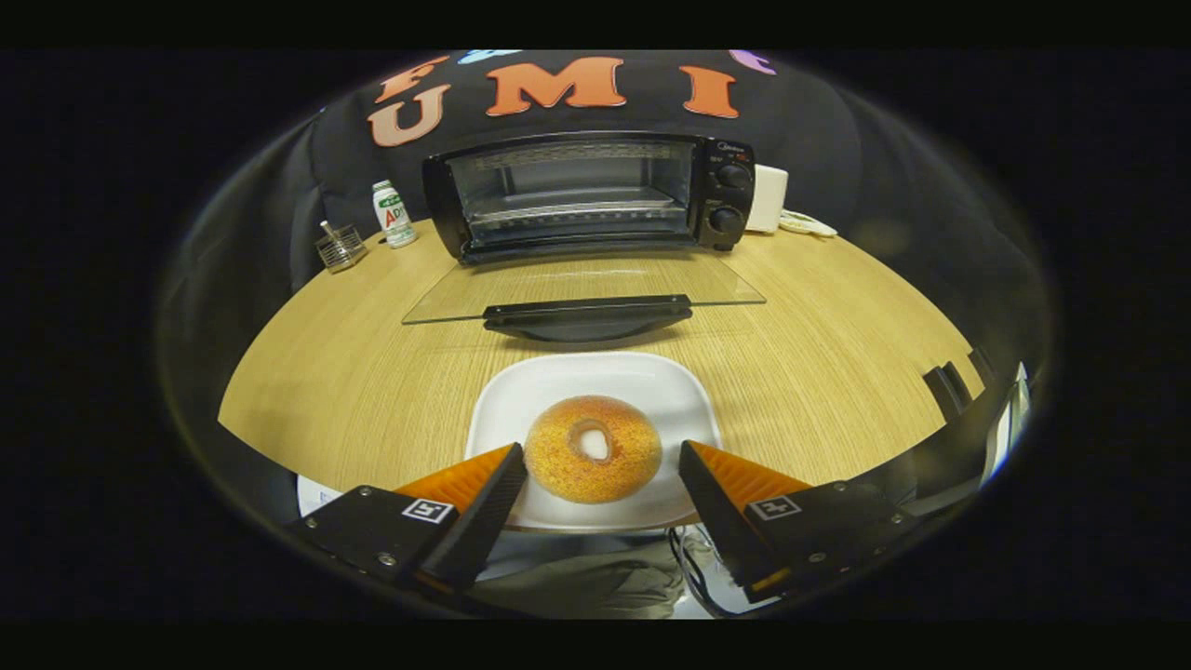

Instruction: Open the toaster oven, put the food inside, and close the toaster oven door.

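Note:
A black toaster oven (595,191) stands at the back of the wooden table (354,372) with its glass door (582,284) folded down flat toward me, its handle nearest. Inside, the wire rack is bare. A golden doughnut (593,448) lies on a white plate (595,381) at the table's near edge. My gripper (600,451) is open, and the doughnut sits between the two fingertips. The left fingertip looks to be just at the doughnut's side, while the right fingertip stands a little apart from it.
A small white bottle (394,213) and a wire holder (340,247) stand left of the oven. A white box (769,197) and a small dish (808,223) are to its right. Dark objects (958,381) sit at the table's right edge.

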